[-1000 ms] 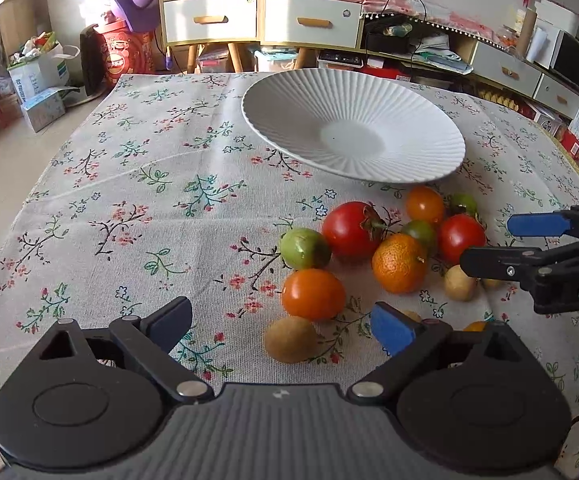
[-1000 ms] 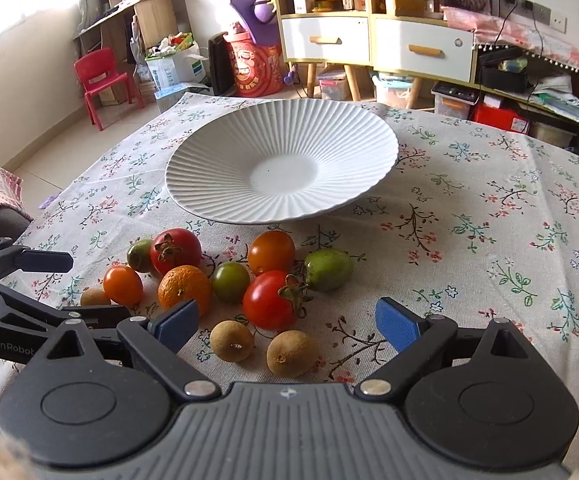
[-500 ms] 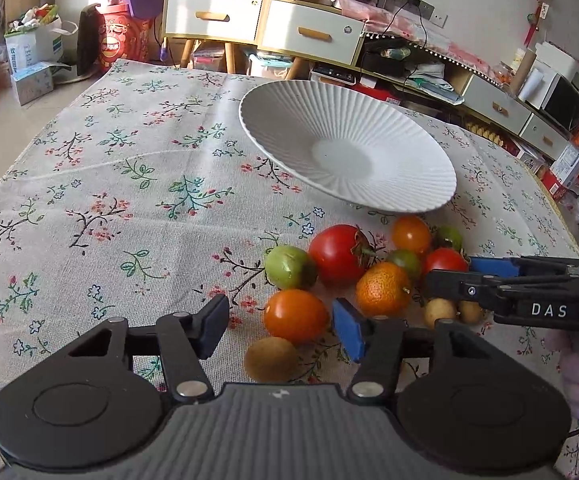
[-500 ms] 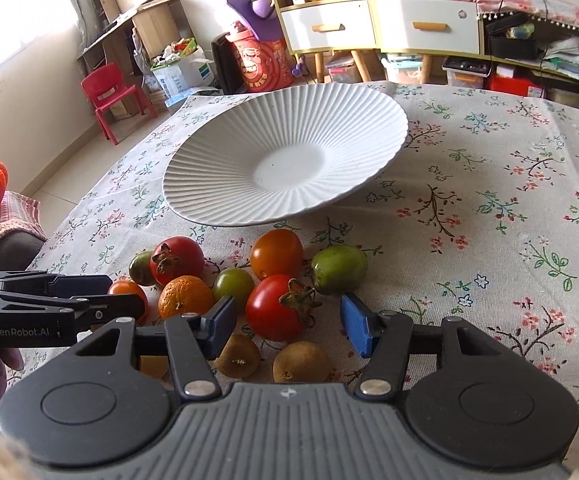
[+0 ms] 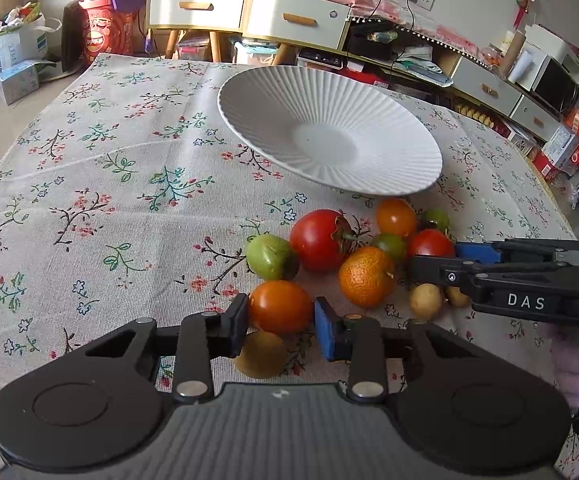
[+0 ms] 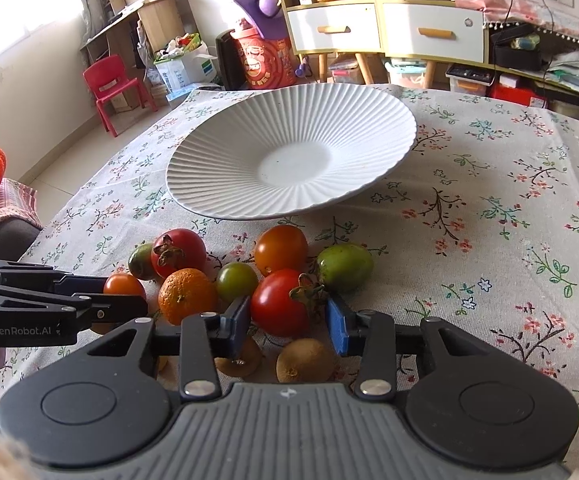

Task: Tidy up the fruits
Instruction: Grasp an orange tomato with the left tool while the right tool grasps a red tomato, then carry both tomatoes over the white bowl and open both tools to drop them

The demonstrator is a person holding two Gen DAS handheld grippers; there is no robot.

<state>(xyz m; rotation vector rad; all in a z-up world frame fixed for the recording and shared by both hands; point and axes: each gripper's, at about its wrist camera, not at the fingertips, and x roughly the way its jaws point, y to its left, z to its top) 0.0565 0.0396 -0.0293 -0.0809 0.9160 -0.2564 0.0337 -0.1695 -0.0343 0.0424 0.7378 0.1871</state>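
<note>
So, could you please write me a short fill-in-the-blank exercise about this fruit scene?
1. The left gripper has just been closing around an ____ tomato.
2. The right gripper has just been closing around a ____ tomato with a dried stem.
3. The white ribbed plate holds ____ fruit so far.
4. The fruits lie on a ____ tablecloth.

Missing words: orange; red; no; floral

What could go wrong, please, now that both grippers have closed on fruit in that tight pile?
The left gripper, jaws just closing on the orange tomato, may nudge the kiwi beneath on lifting. The right gripper pinches the red tomato near its stem; it could slip or bruise.
</note>
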